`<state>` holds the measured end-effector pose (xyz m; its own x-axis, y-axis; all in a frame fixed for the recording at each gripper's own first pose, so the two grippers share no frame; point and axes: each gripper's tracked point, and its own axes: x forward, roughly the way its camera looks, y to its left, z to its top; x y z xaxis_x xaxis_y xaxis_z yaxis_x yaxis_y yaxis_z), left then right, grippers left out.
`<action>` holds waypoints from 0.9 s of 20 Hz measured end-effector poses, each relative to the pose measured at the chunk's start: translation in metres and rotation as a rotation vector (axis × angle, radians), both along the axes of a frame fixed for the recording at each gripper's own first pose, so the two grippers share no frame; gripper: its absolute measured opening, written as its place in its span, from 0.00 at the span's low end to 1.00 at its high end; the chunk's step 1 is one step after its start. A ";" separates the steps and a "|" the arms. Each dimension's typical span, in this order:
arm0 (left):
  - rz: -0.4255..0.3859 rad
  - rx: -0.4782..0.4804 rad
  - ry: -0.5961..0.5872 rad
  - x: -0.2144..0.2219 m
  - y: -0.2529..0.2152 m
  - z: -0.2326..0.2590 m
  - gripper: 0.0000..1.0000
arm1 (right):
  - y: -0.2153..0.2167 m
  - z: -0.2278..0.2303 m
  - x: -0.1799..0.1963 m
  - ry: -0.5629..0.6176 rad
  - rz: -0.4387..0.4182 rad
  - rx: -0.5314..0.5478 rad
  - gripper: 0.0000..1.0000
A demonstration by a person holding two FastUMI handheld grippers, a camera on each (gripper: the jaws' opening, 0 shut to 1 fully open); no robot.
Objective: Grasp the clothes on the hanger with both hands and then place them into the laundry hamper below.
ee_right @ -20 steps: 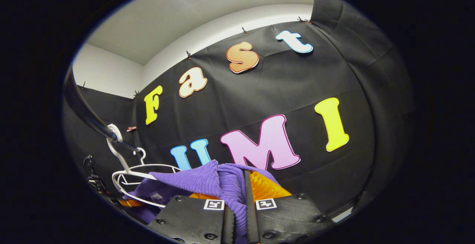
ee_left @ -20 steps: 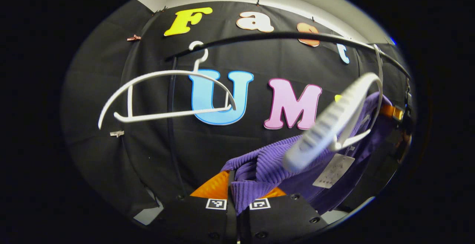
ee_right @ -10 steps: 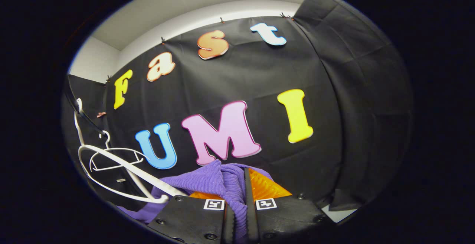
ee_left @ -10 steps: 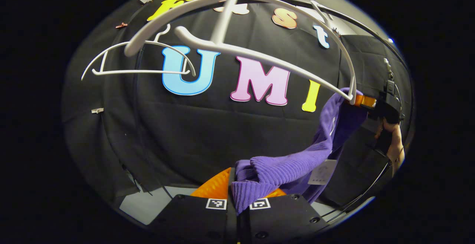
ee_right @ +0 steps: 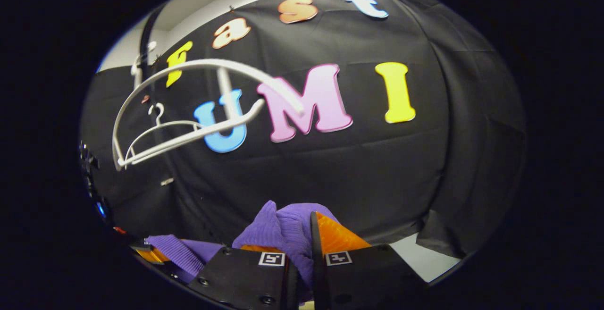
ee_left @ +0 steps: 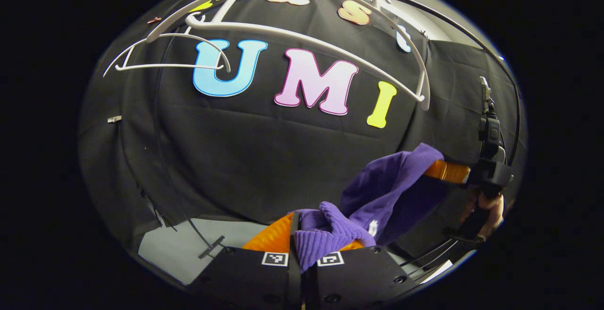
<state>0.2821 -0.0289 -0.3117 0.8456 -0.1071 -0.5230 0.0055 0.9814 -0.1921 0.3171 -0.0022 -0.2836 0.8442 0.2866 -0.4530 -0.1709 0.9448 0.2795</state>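
Left gripper view: two white hangers high against the black cloth wall. Far hanger [ee_left: 165, 57] at upper left, small. Near hanger [ee_left: 302, 31] arcs wide across the top, bare, one tip ending at right. Both hang from a thin dark rail [ee_left: 453, 24] that curves down the right edge. Grey floor patch [ee_left: 174, 251] at lower left, with a small dark strip lying on it. Bottom centre: left gripper [ee_left: 304, 248], fingers nearly together, a fold of the purple knit garment [ee_left: 387, 192] pinched between them. The garment sags from there, then rises rightward to the right gripper [ee_left: 446, 171], held by a hand [ee_left: 486, 206] at the right edge. A small white patch shows on the garment's underside; too small to make out.

Right gripper view: left gripper [ee_right: 151, 253] at the lower left edge, mostly cut off, with a purple band beside it. The two hangers [ee_right: 188, 107] overlap at upper left, the near one blurred. Bottom centre, the right gripper [ee_right: 302, 253] is closed down on a bunched fold of the garment [ee_right: 278, 227]. Grey floor [ee_right: 424, 260] at lower right.

Garment hangs between the grippers, clear of both hangers. The hand holding the left gripper is hidden.
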 end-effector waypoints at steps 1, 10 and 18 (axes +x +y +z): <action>-0.002 -0.004 0.008 -0.006 -0.003 -0.001 0.07 | 0.011 -0.005 -0.015 0.021 0.033 0.001 0.16; -0.002 -0.059 0.192 -0.060 -0.036 -0.054 0.07 | 0.095 -0.061 -0.117 0.243 0.276 0.023 0.17; 0.012 -0.090 0.363 -0.088 -0.041 -0.101 0.08 | 0.094 -0.100 -0.155 0.377 0.373 -0.055 0.17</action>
